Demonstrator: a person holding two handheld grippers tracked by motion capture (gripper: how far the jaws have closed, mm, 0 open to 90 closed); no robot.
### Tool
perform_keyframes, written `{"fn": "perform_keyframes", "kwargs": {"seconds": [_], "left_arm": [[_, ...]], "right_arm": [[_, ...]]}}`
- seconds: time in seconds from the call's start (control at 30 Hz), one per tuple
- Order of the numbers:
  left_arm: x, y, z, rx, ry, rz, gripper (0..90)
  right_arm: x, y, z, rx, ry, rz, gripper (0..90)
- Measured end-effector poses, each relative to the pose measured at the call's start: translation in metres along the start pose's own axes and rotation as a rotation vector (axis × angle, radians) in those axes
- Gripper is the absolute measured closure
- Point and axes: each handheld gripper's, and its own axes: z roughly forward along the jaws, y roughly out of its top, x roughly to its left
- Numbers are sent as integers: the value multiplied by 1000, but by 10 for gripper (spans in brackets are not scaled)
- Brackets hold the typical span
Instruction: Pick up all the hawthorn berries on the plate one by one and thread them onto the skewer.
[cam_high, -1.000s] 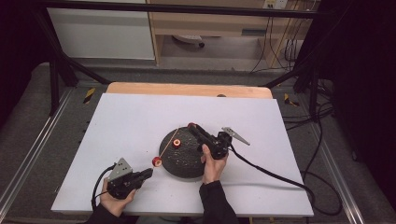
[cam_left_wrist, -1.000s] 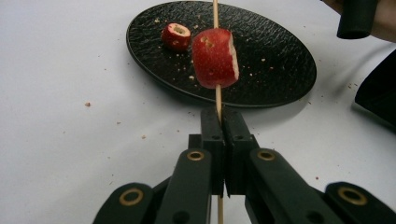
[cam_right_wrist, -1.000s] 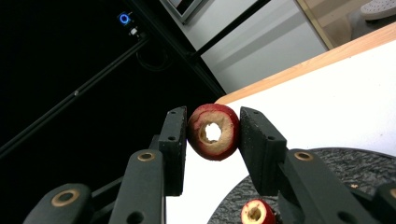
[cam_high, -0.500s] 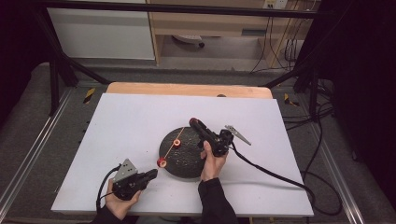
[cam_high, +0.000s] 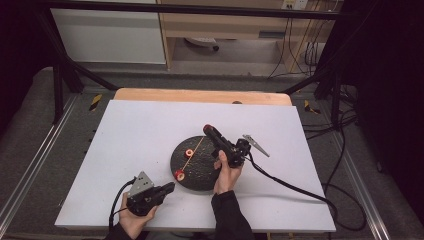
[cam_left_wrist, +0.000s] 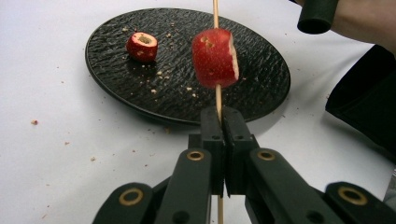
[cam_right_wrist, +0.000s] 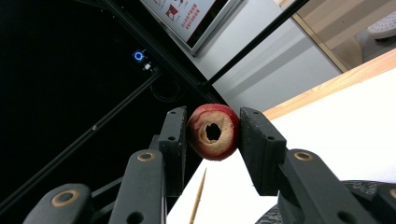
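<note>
Black textured plate (cam_left_wrist: 261, 60) holds one cored red fruit piece (cam_left_wrist: 142, 46); left gripper (cam_left_wrist: 223, 122) pinches skewer (cam_left_wrist: 216, 95) bearing a second piece (cam_left_wrist: 215, 57), right gripper (cam_right_wrist: 213, 133) clamps a third (cam_right_wrist: 213, 131).

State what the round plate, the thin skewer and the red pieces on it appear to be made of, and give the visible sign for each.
Plate: likely dark stoneware or slate-look ceramic; matte black, rippled texture.
Skewer: probably bamboo or wood; pale tan, thin, straight, clamped in the left hand-held gripper.
Red pieces: seemingly real cored fruit, perhaps hawthorn; red skin, pale crumbly flesh, crumbs scattered around. Another, held in the right hand-held gripper, shows a hollow centre.
</note>
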Motion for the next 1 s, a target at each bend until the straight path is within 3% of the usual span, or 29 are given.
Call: {"fn": "perform_keyframes", "kwargs": {"seconds": [0.4, 1.0], "left_arm": [[-2, 1, 2, -9, 0, -4, 881], [-9, 13, 13, -28, 13, -47, 881]], "right_arm": [[0, -4, 0, -3, 9, 2, 637], [-1, -10, -1, -6, 18, 21, 637]]}}
